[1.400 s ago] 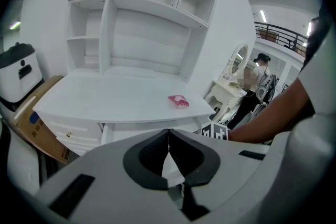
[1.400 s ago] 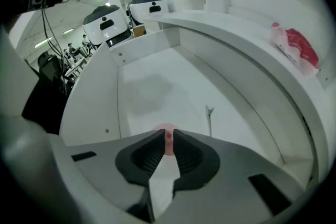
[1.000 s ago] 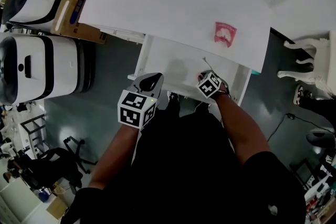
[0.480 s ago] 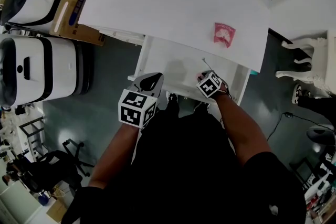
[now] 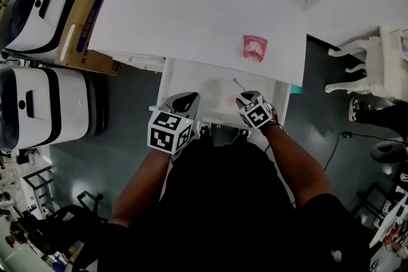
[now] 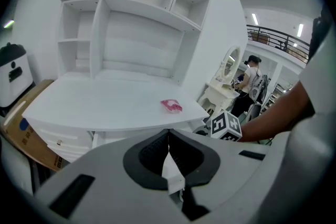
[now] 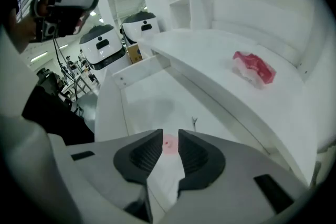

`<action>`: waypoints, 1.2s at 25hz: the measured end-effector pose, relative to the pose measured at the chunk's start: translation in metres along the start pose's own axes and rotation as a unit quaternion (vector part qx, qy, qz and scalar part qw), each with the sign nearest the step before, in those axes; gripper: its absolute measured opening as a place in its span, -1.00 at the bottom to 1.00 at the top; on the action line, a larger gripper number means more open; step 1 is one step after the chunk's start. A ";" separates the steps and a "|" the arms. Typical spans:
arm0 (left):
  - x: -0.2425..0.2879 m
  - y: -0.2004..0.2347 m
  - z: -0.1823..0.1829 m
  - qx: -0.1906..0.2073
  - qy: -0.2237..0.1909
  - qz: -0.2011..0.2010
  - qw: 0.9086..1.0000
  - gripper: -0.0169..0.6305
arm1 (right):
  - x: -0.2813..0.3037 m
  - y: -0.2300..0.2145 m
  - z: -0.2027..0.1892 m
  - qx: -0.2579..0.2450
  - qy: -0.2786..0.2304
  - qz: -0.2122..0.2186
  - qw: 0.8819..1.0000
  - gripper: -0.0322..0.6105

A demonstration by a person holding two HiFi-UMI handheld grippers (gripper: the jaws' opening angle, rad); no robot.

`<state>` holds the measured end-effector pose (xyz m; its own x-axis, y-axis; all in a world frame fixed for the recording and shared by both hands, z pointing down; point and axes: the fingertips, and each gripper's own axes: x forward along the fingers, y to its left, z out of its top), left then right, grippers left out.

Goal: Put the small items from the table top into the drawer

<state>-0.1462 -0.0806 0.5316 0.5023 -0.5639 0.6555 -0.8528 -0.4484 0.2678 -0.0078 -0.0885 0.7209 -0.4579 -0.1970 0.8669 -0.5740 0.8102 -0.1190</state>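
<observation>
A pink packet [image 5: 254, 48] lies on the white table top [image 5: 191, 16]; the right gripper view shows the pink packet [image 7: 254, 68] too. Below it the drawer [image 5: 191, 83] stands pulled out. On its floor lie a thin dark pin [image 5: 237, 83] and a small round pink item [image 5: 232, 100]. My right gripper [image 5: 243, 99] hangs over the drawer's near right part. Its jaws stand a little apart, and the pink item [image 7: 169, 144] shows through the gap, down on the drawer floor. My left gripper [image 5: 185, 99] is shut and empty at the drawer's front edge.
Two white-and-black machines [image 5: 44, 105] and a cardboard box [image 5: 80, 22] stand left of the table. A white shelf unit [image 6: 131, 13] rises at the back of the table. A white stool [image 5: 357, 64] stands on the right. A person [image 6: 252, 81] is far off.
The head view has shifted, so the table sits lower-left in the picture. The small pink item now shows on the drawer floor just ahead of my right gripper. The left gripper has held still.
</observation>
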 end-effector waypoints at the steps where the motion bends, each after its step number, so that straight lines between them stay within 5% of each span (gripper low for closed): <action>1: 0.002 -0.003 0.003 0.004 -0.002 -0.004 1.000 -0.91 | -0.009 -0.001 0.004 0.008 -0.011 -0.003 1.000 -0.62; 8: 0.013 -0.023 0.023 0.027 -0.020 -0.023 0.999 -0.91 | -0.097 -0.017 0.048 0.091 -0.137 -0.043 0.985 -0.63; 17: 0.020 -0.053 0.046 0.051 -0.041 -0.050 0.997 -0.91 | -0.212 -0.042 0.068 0.180 -0.284 -0.080 0.938 -0.74; 30: 0.029 -0.073 0.063 0.075 -0.047 -0.067 0.994 -0.91 | -0.237 -0.057 0.030 0.252 -0.310 -0.088 0.912 -0.81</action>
<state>-0.0606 -0.1081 0.4866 0.6265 -0.5511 0.5512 -0.7503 -0.6179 0.2350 0.1131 -0.1048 0.5073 -0.5341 -0.7016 0.4716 -0.8439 0.4089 -0.3474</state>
